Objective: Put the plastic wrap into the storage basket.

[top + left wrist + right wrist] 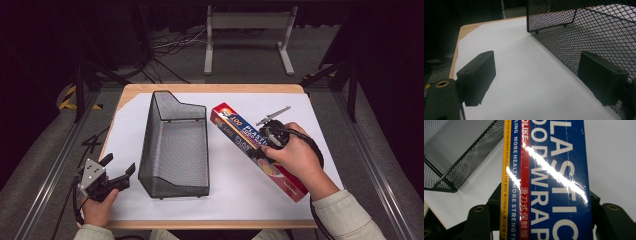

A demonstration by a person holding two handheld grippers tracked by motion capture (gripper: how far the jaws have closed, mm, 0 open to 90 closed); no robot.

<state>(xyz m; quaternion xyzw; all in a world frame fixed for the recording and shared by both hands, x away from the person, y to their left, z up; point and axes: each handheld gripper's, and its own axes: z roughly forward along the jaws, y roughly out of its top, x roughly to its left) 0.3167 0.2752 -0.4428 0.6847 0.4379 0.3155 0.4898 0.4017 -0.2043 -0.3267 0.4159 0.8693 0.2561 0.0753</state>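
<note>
L gripper (119, 172) sits released w/ nothing btwn its jaws, mesh basket (175, 145) just to its right on the desk (220, 89), then R gripper (263, 148) clamped across the plastic wrap box (235, 127), box running fwd past its jaws

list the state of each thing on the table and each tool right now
black wire mesh basket: upright on the white sheet, open top, nothing inside
long blue and red plastic wrap box: closed, gripped across its width by the right tool
right tool: shut on the box, jaws on both its long sides
left tool: open, nothing between its jaws, beside the basket's wall
white paper sheet: flat over the wooden table
</note>
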